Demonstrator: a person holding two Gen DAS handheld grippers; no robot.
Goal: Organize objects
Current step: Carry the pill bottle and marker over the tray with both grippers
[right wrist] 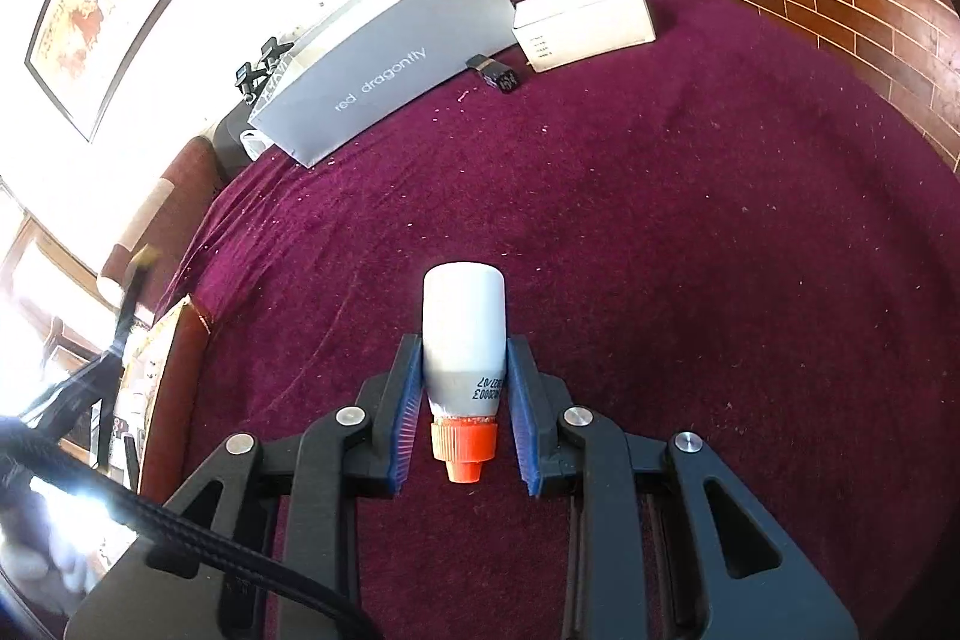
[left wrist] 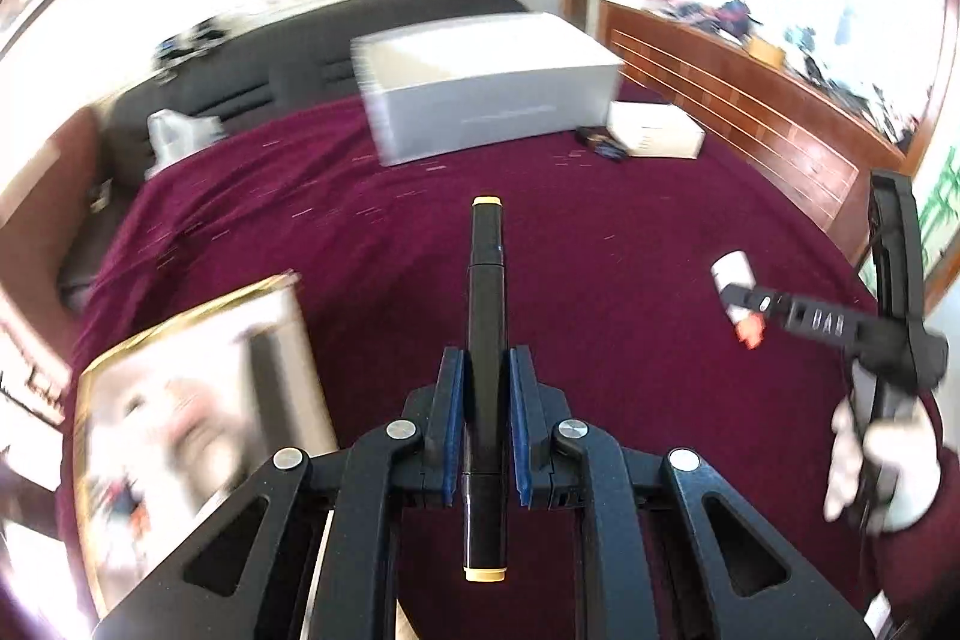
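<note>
We've got L gripper clamped on marker, long axis fwd toward grey box; R gripper clamped on bottle, cap toward us

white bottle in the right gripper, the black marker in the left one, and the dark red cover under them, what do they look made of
White bottle: likely plastic, smooth matt body, ribbed orange screw cap.
Black marker: likely hard plastic, glossy, with highlights along the barrel and tan end caps.
Dark red cover: fabric, probably a velvety or short-pile cloth; it looks soft and holds light specks.
</note>
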